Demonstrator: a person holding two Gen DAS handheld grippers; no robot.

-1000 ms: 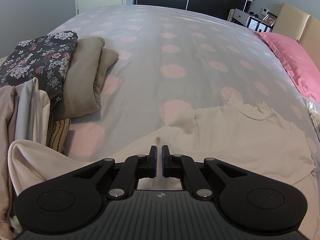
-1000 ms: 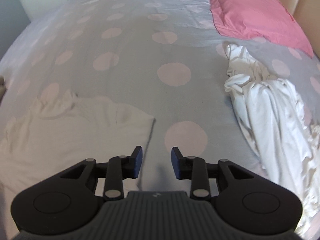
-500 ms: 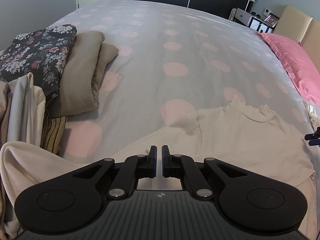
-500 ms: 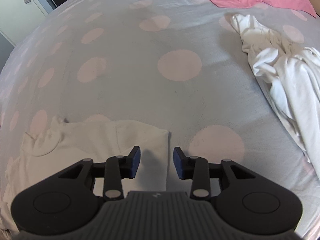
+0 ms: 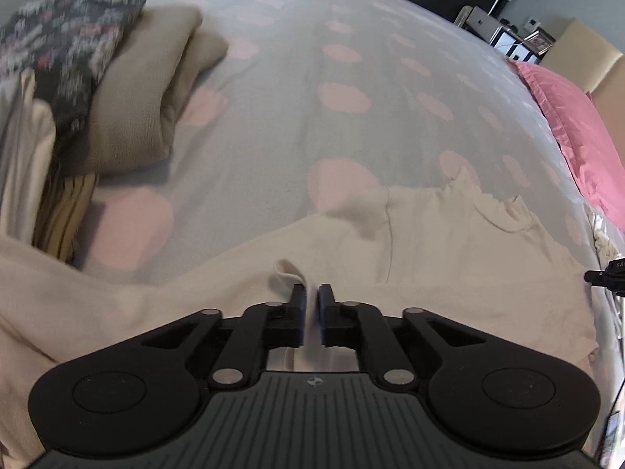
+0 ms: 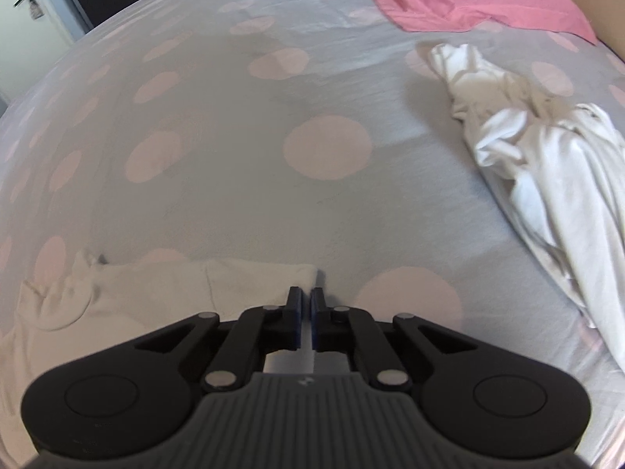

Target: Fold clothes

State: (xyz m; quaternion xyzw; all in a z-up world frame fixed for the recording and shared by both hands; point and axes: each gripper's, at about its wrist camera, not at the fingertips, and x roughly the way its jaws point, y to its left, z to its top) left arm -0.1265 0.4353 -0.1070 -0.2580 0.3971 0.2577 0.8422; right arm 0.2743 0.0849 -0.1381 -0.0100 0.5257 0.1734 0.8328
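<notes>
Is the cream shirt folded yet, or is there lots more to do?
Not yet. A folded stack already sits at the bed's edge. The cream shirt lies flat; the left gripper and right gripper each pinch it. The crumpled white garment waits.

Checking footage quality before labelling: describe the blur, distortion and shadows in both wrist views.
Left wrist view: strong fisheye bend with dark corners; the folded pile at left is smeared by blur, the cream top softer. Right wrist view: same barrel bend; the white garment blurs toward the edge and casts a soft shadow on the bedspread.
</notes>
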